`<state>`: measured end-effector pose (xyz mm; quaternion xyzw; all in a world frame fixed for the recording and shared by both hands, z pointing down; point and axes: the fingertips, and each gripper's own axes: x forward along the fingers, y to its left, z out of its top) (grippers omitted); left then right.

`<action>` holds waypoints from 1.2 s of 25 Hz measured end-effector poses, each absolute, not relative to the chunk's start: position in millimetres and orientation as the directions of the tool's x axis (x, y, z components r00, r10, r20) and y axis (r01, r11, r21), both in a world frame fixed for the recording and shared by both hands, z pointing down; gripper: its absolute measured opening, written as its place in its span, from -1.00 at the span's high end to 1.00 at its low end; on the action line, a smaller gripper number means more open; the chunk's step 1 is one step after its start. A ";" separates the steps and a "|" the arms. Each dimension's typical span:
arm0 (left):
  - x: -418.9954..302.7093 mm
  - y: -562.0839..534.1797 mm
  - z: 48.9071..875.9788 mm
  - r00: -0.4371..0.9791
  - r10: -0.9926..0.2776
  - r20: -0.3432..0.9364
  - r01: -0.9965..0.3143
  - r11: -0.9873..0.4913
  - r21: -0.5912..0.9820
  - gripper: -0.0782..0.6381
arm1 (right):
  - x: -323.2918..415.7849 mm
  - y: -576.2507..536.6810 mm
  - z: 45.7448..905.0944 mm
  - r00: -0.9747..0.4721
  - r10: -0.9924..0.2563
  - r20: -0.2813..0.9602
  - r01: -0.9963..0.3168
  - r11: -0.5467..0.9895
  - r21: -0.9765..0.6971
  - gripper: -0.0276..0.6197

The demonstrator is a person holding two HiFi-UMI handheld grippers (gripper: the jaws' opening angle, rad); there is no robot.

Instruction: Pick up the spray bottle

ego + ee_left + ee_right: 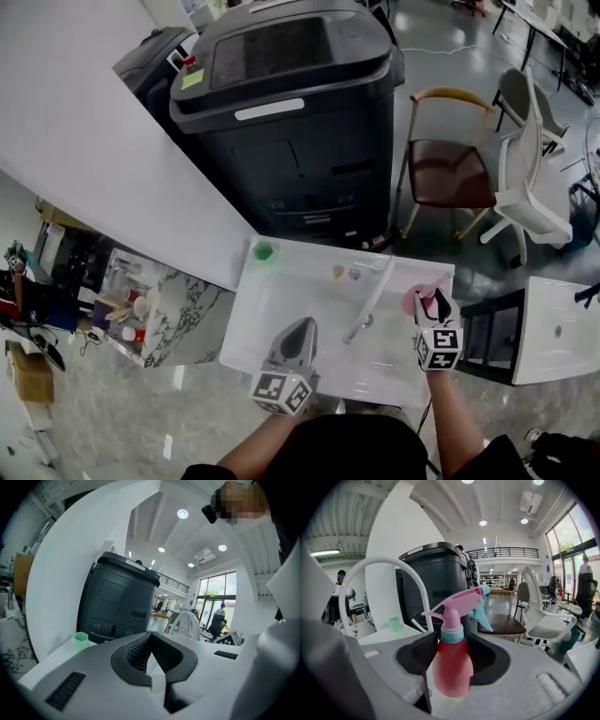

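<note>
A pink spray bottle (452,667) with a teal collar and pink trigger head stands upright between the dark pads of my right gripper (452,644), which is shut on its body. In the head view the spray bottle (420,301) shows as a pink patch at the tips of the right gripper (432,302), over the right end of the white basin (272,323). My left gripper (301,330) hovers over the basin's front edge with its jaws meeting at the tip. Nothing is held in the left gripper (151,637).
A white arched faucet (371,298) rises in the basin's middle. A green cup (263,250) stands at its back left corner and two small items (338,271) lie near the back. Behind stands a large black machine (281,112); a brown chair (452,171) and white chair (530,187) are at right.
</note>
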<state>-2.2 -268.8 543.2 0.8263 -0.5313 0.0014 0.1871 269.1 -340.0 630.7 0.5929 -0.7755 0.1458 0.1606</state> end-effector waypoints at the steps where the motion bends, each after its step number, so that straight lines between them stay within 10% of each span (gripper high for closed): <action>1: -3.0 -264.4 543.0 0.445 -0.873 0.201 -0.874 -0.375 0.309 0.74 | 266.9 -333.9 624.2 -0.245 -0.877 0.414 -0.967 0.253 -0.037 0.29; 30: -1.8 -166.5 509.4 0.615 -0.780 0.116 -0.762 -0.550 0.343 0.74 | 194.7 -168.5 532.4 -0.201 -0.934 0.296 -0.980 0.190 -0.064 0.32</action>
